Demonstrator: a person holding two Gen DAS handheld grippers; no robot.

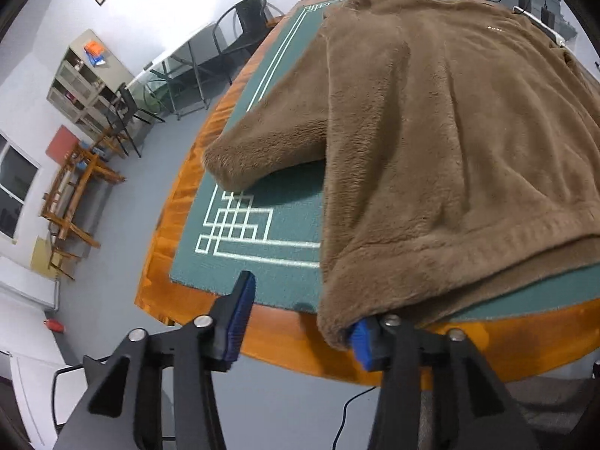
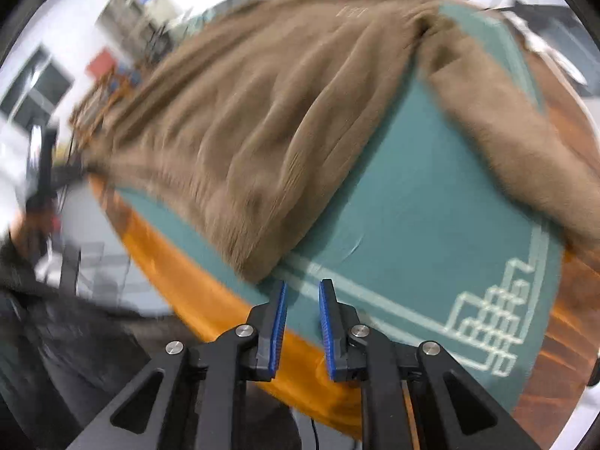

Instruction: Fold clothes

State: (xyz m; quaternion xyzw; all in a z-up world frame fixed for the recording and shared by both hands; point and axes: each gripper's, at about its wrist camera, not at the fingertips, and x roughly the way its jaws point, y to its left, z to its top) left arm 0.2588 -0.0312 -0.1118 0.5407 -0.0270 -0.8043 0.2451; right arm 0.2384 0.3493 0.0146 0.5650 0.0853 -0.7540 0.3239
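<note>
Left gripper (image 1: 300, 318) jaws wide (one under sweater (image 1: 431, 131) hem)

The garment (image 1: 431, 131) lies on the mat (image 1: 262, 232), which lies on the table (image 1: 292, 341). Its hem corner drapes over the left gripper's (image 1: 300, 322) right finger, while the left finger stands apart over the mat's near edge. 1 sleeve (image 1: 262, 150) reaches left of that gripper. Ahead of the right gripper (image 2: 303, 300), just beyond its 2 fingertips, sits the garment's other hem corner.
</note>
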